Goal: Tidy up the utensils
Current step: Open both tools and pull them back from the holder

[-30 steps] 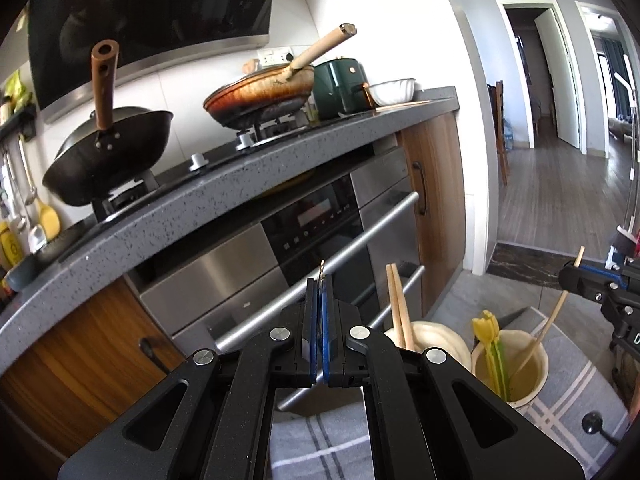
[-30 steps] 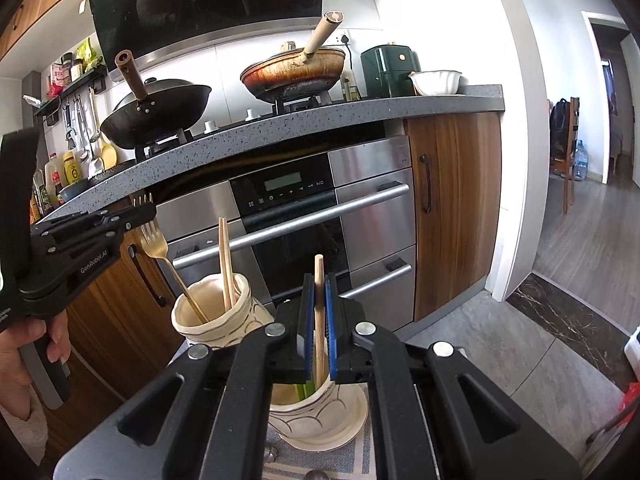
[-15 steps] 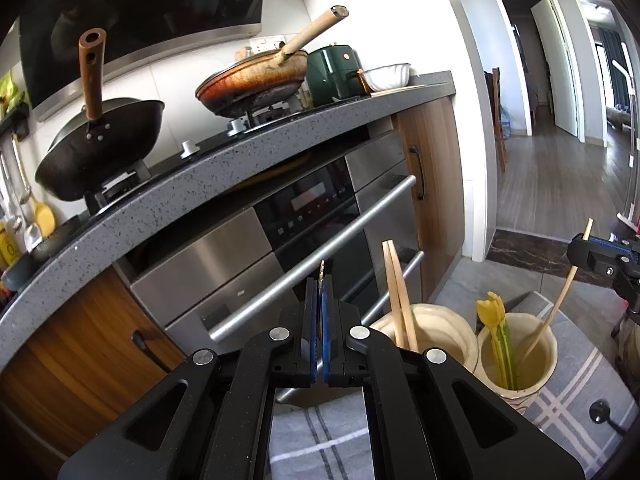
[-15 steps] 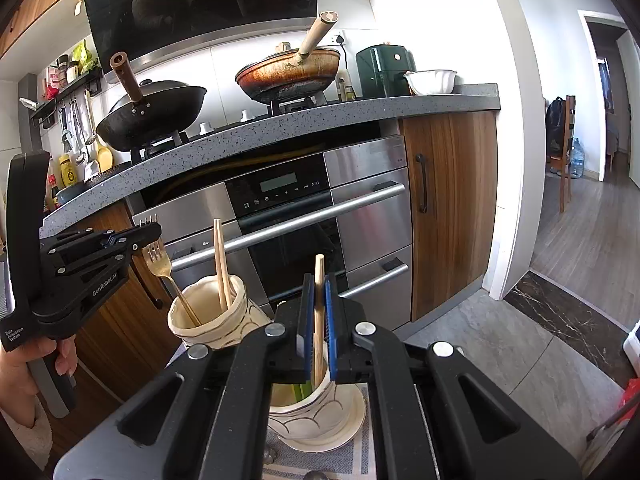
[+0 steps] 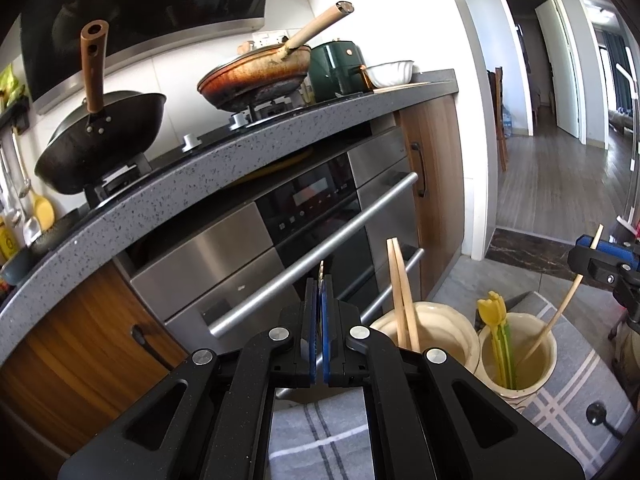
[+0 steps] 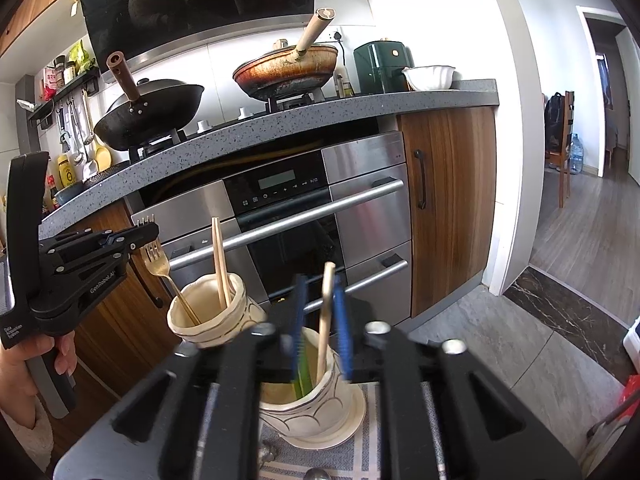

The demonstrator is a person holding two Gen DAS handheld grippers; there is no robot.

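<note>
The right gripper point(image 6: 319, 322) has just spread its blue-padded jaws, letting go of the slim pale wooden stick point(image 6: 325, 316) that stands between them; the pads no longer press on it, and its lower end sits inside the cream ceramic holder with scalloped lines point(image 6: 316, 396), on the grey checked cloth point(image 6: 362, 446) in the near right of the scene. A yellow-green plastic utensil point(image 5: 498, 338) stands in the same holder. That release suggests this piece is now filed and the right tool is free for the next one.

To the left, the left gripper point(image 5: 319, 338) is clamped shut on the thin tip of a gold metal fork point(image 6: 158, 262), whose handle slants down into the second cream ceramic cup point(image 6: 208, 312), just beside the first and a little farther back. A pair of pale wooden chopsticks point(image 6: 221, 262) leans in that cup. The fork appears seated but not yet let go, so opening the left jaws looks like the remaining step here. A stainless oven point(image 6: 288, 216) and a grey speckled countertop point(image 6: 280, 124) fill the far side.
</note>
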